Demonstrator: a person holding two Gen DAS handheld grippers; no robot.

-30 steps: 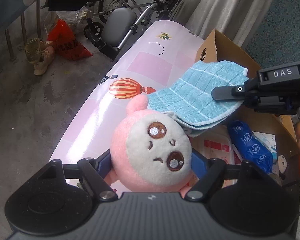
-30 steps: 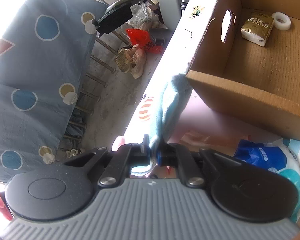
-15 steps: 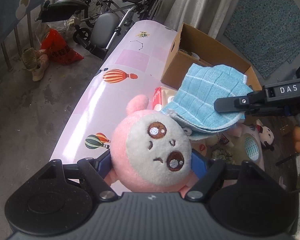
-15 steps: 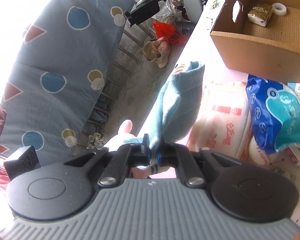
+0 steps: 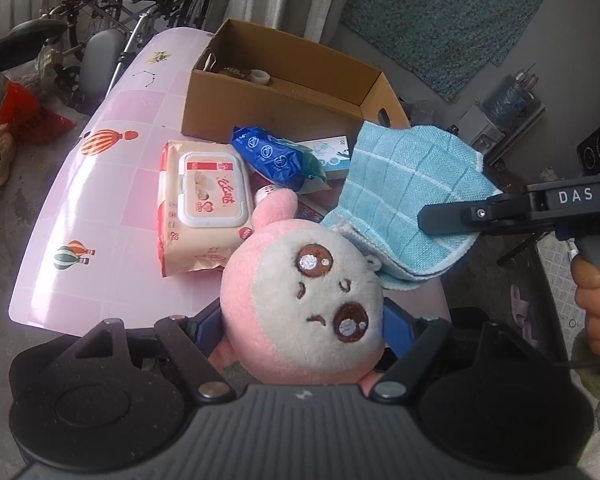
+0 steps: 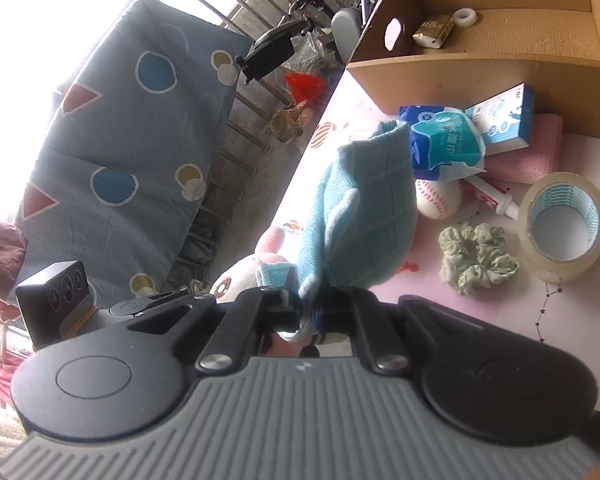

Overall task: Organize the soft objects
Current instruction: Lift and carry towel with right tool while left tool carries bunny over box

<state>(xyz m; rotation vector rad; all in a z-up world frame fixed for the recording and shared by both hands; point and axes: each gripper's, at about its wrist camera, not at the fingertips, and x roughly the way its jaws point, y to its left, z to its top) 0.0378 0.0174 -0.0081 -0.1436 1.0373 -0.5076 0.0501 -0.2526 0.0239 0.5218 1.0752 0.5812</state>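
My left gripper point(image 5: 300, 320) is shut on a pink plush toy point(image 5: 304, 304) with a white face, held above the near end of the pink table point(image 5: 112, 208). To its right, my right gripper point(image 5: 432, 220) is shut on a folded light-blue cloth point(image 5: 404, 196), which hangs in the air over the table. In the right wrist view the same cloth point(image 6: 364, 208) rises from the closed right gripper point(image 6: 308, 312), and the plush toy point(image 6: 252, 268) shows just left of it. An open cardboard box point(image 5: 284, 92) stands at the table's far end.
On the table lie a wet-wipes pack point(image 5: 204, 204), a blue tissue pack point(image 6: 444, 140), a small blue-white carton point(image 6: 508, 116), a baseball point(image 6: 436, 196), a green scrunchie point(image 6: 476, 260) and a tape roll point(image 6: 564, 224). Inside the box point(image 6: 500, 28) lie a tissue packet and a small tape roll. A wheelchair point(image 5: 112, 12) stands beyond.
Both grippers have drawn back toward the table's near end and risen, carrying the plush toy and the cloth. The box and the clutter in front of it now show in full.
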